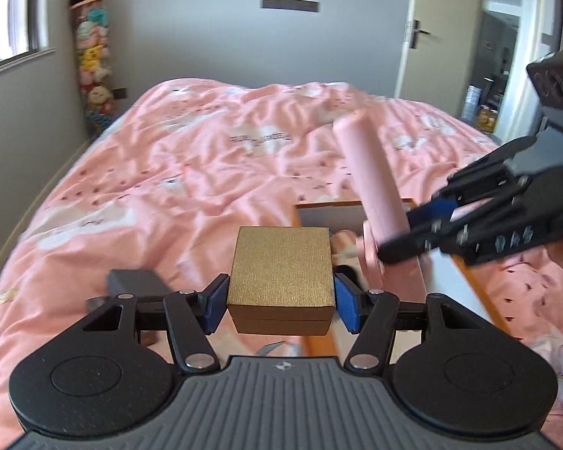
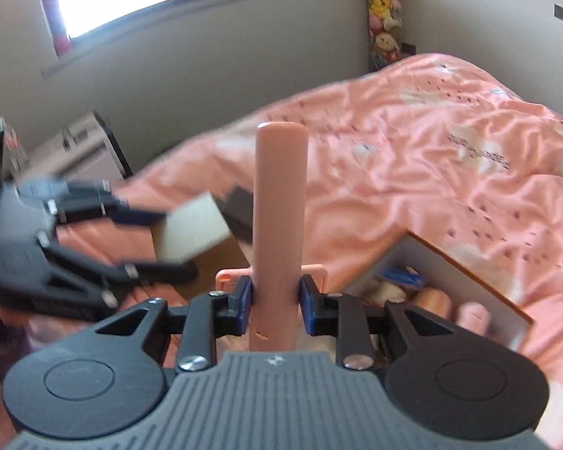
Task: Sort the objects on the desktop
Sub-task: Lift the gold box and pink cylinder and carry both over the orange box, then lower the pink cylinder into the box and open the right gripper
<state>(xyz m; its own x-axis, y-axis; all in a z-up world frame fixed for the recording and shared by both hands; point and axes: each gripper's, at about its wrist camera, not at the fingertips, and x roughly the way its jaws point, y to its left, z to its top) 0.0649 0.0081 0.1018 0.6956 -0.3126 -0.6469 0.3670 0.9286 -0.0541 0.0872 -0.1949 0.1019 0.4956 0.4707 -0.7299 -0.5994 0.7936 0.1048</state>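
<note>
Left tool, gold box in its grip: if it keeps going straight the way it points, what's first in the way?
Probably the pink bedspread. The left tool and its gold box point past the wooden box, though depth is unclear.

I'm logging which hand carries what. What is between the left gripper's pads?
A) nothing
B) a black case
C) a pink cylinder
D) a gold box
D: the left gripper has both blue pads pressed on the sides of the gold box.
</note>
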